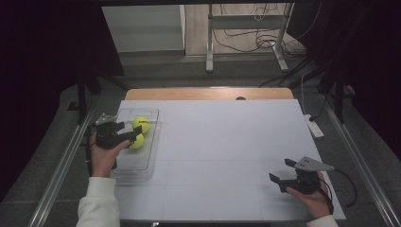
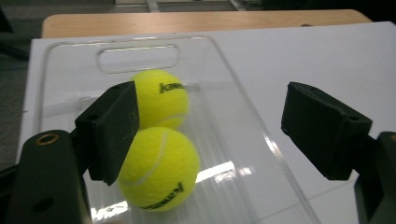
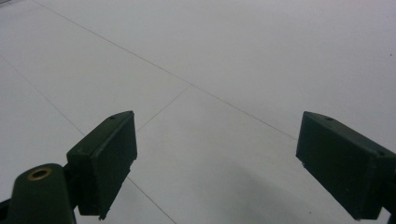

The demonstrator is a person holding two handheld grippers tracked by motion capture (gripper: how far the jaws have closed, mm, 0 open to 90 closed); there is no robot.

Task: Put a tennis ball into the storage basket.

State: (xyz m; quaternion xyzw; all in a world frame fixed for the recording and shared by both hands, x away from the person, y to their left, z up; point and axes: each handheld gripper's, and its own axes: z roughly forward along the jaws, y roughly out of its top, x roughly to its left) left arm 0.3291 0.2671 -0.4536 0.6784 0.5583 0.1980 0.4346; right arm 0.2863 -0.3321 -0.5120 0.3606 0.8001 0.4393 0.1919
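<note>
Two yellow tennis balls sit side by side in the clear plastic tray [image 1: 150, 142] at the left edge of the white table [image 1: 222, 151]. In the high view the left gripper [image 1: 126, 135] hangs over the tray, right at the near ball [image 1: 137, 141], with the far ball [image 1: 141, 124] just behind it. The left gripper view shows more: the jaws stand apart, the left pad is in front of both balls, and the right pad is out past the tray's rim, so nothing is clamped. Whether the left pad touches the near ball [image 2: 159, 168] I cannot tell. The far ball [image 2: 161, 99] touches the near one, below the tray's handle slot [image 2: 138, 58]. Well away from the tray, at the table's near right corner, the right gripper [image 1: 282, 176] rests in the person's hand. The right gripper view shows its jaws spread wide over bare white tabletop [image 3: 224, 84].
</note>
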